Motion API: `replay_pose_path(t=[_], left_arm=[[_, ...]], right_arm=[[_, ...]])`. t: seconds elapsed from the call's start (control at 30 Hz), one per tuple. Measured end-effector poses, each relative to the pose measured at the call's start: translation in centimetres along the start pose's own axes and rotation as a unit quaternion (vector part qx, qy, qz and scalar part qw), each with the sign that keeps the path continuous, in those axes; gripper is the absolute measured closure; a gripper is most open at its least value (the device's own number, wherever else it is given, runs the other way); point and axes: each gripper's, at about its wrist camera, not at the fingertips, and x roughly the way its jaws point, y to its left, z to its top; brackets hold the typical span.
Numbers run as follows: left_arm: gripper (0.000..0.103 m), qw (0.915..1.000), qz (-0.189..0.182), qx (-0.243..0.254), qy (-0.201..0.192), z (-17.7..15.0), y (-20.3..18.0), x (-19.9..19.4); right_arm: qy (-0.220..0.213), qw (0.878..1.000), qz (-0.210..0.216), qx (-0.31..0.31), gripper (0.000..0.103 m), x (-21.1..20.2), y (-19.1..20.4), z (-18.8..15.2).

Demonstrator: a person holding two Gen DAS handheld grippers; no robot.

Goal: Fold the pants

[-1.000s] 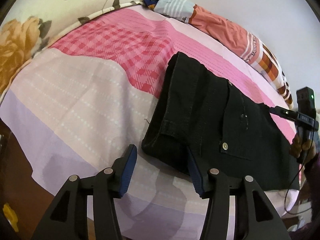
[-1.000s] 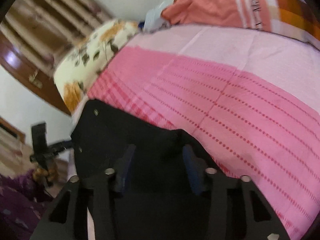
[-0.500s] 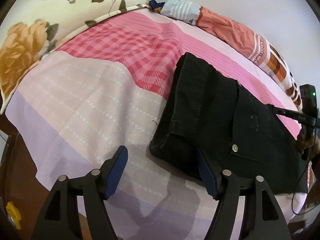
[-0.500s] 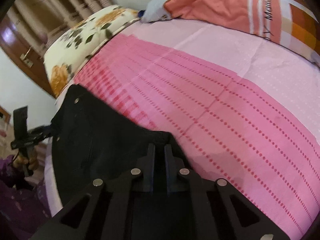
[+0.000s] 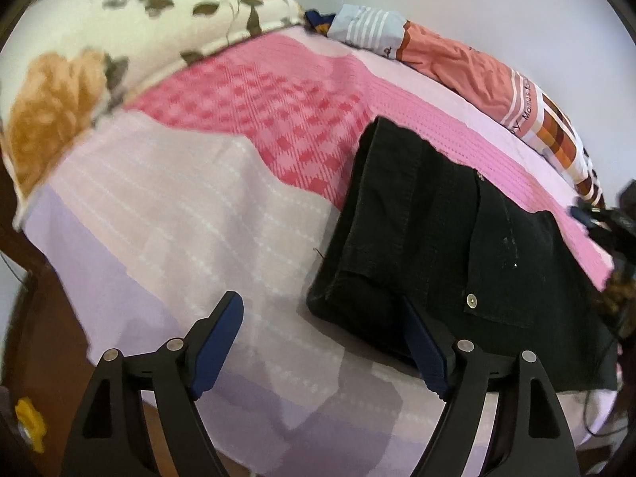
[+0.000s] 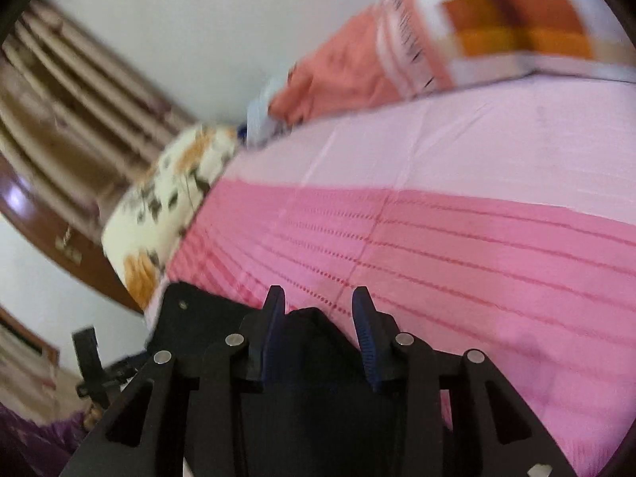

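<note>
Black, folded once over, the one pair of pants [image 5: 449,246] lies at the bed's [image 5: 167,214] near edge, both grippers, left [image 5: 322,346] and right [image 6: 318,334], opening with nothing gripped, two pillows [image 5: 119,39] at the far edges.

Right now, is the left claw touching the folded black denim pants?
Cannot tell. In the left wrist view the opening left claw has one pad overlapping the pants edge.

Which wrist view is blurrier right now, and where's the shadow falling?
Right wrist view: heavy motion smear across the orange blanket and curtains; gripper fingers stay sharp. Left wrist view: mostly crisp on the black pants, soft at the floral pillow; the gripper's shadow falls on the bedsheet.
</note>
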Motion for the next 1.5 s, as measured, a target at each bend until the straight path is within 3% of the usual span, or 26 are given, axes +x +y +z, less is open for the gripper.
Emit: replay_pose_path(t=[0.07, 0.17, 0.27, 0.37, 0.47, 0.5, 0.53, 0.57, 0.63, 0.67, 0.73, 0.93, 1.03, 1.07, 1.23, 1.3, 1.37, 1.5], left_arm=[[0.023, 0.9991, 0.026, 0.025, -0.024, 0.1, -0.8, -1.2], [0.023, 0.9934, 0.068, 0.067, -0.064, 0.3, -2.5, -2.7], [0.023, 0.9905, 0.065, 0.092, -0.078, 0.7, -3.8, -3.4], [0.023, 0.9905, 0.039, 0.107, -0.077, 1.1, -5.4, -3.8], [0.021, 0.9877, 0.022, 0.137, -0.072, 1.1, -7.7, -3.5], [0.021, 0.9861, 0.018, 0.15, -0.07, 1.1, -8.7, -3.3], [0.021, 0.9844, 0.018, 0.162, -0.067, 1.1, -9.5, -3.1], [0.021, 0.9827, 0.019, 0.172, -0.065, 1.1, -10.2, -2.9], [0.021, 0.98, 0.009, 0.189, -0.062, 1.0, -11.9, -3.0], [0.021, 0.9789, 0.002, 0.195, -0.062, 0.9, -12.5, -3.0], [0.021, 0.9758, -0.006, 0.208, -0.066, 0.5, -13.8, -3.3], [0.019, 0.9702, -0.032, 0.232, -0.064, -0.5, -16.9, -3.4], [0.019, 0.973, -0.053, 0.221, -0.042, -0.8, -17.6, -2.9], [0.019, 0.9736, -0.057, 0.217, -0.038, -0.8, -17.6, -2.8], [0.019, 0.9755, -0.064, 0.209, -0.025, -0.8, -18.2, -2.8], [0.019, 0.9751, -0.062, 0.211, -0.025, -0.9, -18.3, -2.8], [0.018, 0.9746, -0.061, 0.214, -0.026, -1.0, -18.3, -2.9], [0.017, 0.9747, -0.063, 0.214, -0.009, -1.3, -18.5, -2.1]], right_arm=[[-0.018, 1.0, 0.017, 0.018, 0.056, -3.3, 0.1, -1.9], [-0.024, 1.0, -0.006, 0.017, 0.048, -7.7, 0.3, -6.2], [-0.034, 0.997, -0.039, 0.05, 0.048, -12.8, -1.5, -10.9], [-0.07, 0.983, -0.111, 0.13, 0.048, -19.6, -6.1, -16.4], [-0.112, 0.948, -0.213, 0.21, 0.049, -27.4, -10.9, -21.8], [-0.141, 0.934, -0.227, 0.236, 0.052, -30.3, -12.4, -23.6], [-0.185, 0.913, -0.241, 0.272, 0.059, -33.8, -13.8, -25.8], [-0.217, 0.894, -0.252, 0.3, 0.055, -36.4, -14.7, -27.2], [-0.292, 0.855, -0.254, 0.347, 0.054, -40.7, -15.7, -30.0], [-0.334, 0.837, -0.229, 0.368, 0.054, -42.6, -16.1, -31.7], [-0.364, 0.826, -0.195, 0.384, 0.053, -43.7, -16.5, -33.2], [-0.342, 0.846, -0.161, 0.375, 0.05, -41.7, -17.3, -33.8], [-0.326, 0.858, -0.158, 0.364, 0.048, -39.9, -17.6, -33.4], [-0.331, 0.859, -0.163, 0.356, 0.044, -39.9, -17.2, -33.5], [-0.338, 0.861, -0.157, 0.345, 0.045, -39.5, -16.6, -33.0], [-0.348, 0.857, -0.151, 0.349, 0.059, -39.7, -16.2, -33.2], [-0.322, 0.863, -0.16, 0.354, 0.076, -39.1, -16.2, -32.8], [-0.297, 0.875, -0.156, 0.349, 0.076, -37.3, -16.1, -32.1]])
